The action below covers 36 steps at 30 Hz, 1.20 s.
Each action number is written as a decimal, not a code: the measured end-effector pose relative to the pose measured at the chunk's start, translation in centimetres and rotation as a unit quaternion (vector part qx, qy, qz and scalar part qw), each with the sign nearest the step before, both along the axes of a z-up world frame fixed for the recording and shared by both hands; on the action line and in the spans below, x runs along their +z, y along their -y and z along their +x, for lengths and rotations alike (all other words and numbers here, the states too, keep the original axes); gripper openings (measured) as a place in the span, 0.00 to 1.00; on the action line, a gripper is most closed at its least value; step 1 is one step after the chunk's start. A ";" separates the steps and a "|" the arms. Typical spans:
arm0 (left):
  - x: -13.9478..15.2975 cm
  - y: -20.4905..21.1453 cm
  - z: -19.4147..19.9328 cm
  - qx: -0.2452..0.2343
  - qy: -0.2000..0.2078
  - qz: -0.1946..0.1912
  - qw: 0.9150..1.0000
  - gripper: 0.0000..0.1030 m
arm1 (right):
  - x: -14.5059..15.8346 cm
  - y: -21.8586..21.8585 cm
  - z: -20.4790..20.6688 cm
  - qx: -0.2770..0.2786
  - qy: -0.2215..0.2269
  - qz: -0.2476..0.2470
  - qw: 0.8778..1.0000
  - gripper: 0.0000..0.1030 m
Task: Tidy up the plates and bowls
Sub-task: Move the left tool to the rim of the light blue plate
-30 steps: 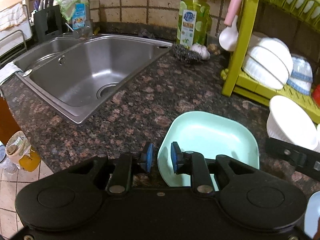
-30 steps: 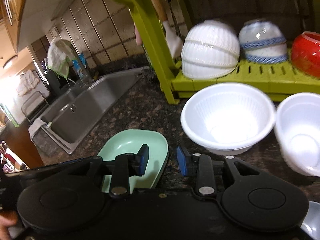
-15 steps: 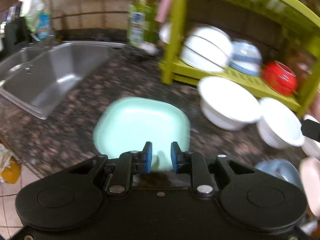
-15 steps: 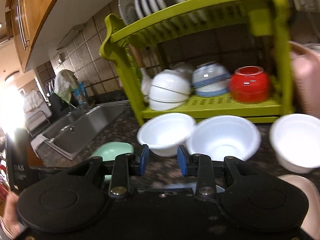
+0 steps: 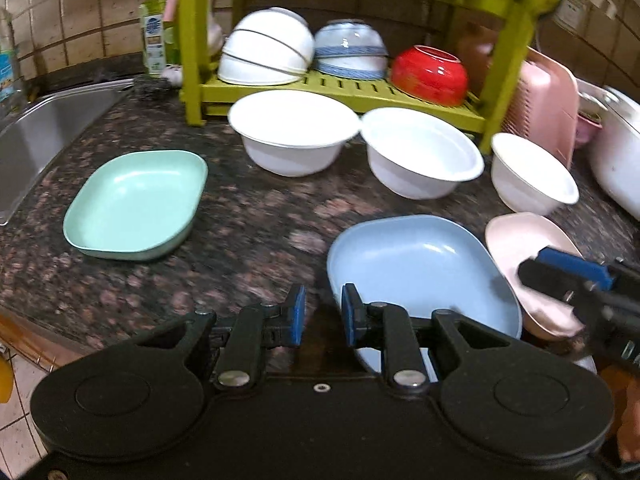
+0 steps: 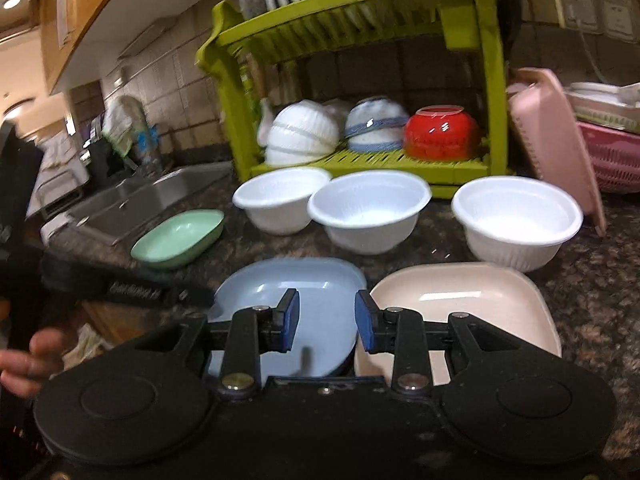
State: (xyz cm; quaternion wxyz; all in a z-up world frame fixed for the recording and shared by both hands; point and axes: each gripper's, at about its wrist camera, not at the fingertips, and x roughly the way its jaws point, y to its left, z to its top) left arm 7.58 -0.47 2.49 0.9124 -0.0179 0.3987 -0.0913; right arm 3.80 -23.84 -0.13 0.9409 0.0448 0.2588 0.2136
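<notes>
Both tools are open and empty: left tool (image 5: pixel 322 315), right tool (image 6: pixel 327 322). Advance the right tool toward 12 o'clock, straddle the pink plate (image 6: pixel 468 300) rim squarely, then close firmly before lifting off the desk (image 5: pixel 256 216).

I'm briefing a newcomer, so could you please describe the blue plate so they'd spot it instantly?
Start at the green dish rack. Three white bowls line the counter before it, and nearer still lie two shallow plates. The blue plate is the left one, touching the pink plate.
</notes>
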 end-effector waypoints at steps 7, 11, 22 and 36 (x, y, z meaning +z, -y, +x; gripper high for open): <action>-0.7 1.1 0.5 0.007 -0.004 0.008 1.000 0.29 | -0.5 -0.5 -0.8 0.046 -0.013 -0.010 0.999 0.33; -0.9 1.0 1.1 0.008 -0.014 0.000 1.000 0.29 | -0.6 0.2 -0.6 0.062 -0.046 0.017 0.997 0.33; -1.2 1.4 1.4 0.003 -0.023 0.001 1.000 0.29 | -1.5 0.5 0.3 0.046 -0.095 0.024 0.994 0.33; -1.9 0.5 2.1 0.016 -0.032 0.012 0.999 0.29 | -1.3 -1.4 1.4 0.028 -0.090 0.012 0.995 0.34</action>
